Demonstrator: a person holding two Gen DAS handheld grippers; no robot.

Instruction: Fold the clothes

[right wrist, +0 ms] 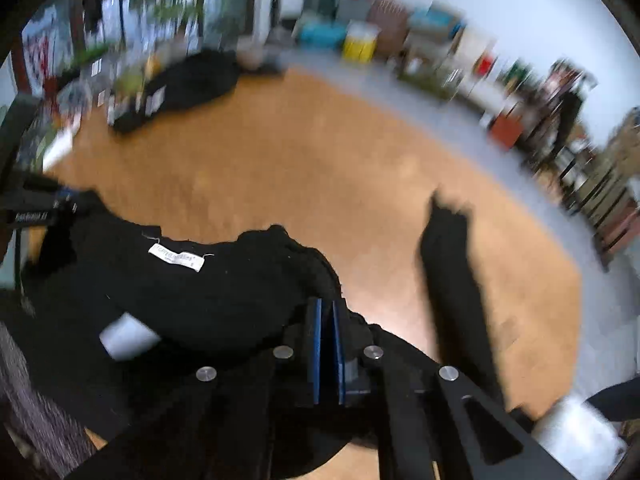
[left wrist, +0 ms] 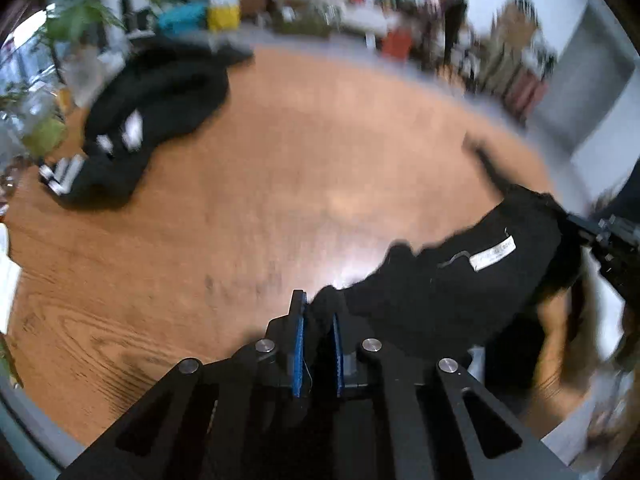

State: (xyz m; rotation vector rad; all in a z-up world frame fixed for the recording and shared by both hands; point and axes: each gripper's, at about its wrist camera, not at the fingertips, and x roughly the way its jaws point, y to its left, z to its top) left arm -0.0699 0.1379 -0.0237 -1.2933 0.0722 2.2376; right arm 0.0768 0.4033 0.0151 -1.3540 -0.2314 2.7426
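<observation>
Left hand-held gripper [left wrist: 318,316]: blue-padded fingers pinched on a fold of the black garment [left wrist: 452,280]. Right hand-held gripper [right wrist: 327,312]: fingers drawn close together, clamped on another edge of the same garment [right wrist: 180,288]. Cloth hangs stretched between the two, at the near edge of the wooden tabletop [left wrist: 300,168]. White sewn-in label [left wrist: 493,254] faces up, print too blurred to read; the same label [right wrist: 176,258] shows in the right wrist view. One dark strip of the garment [right wrist: 452,280] hangs apart to the right, motion-smeared. Lower part of the cloth is cut off by the gripper bodies.

Far left on the tabletop: second dark pile of clothing [left wrist: 156,108] with white patches, shape hard to make out. Beyond the tabletop, heavy blur: a yellow box [left wrist: 223,14], a teal container [left wrist: 182,16], leafy plant [left wrist: 76,20]; contents of both cannot be told.
</observation>
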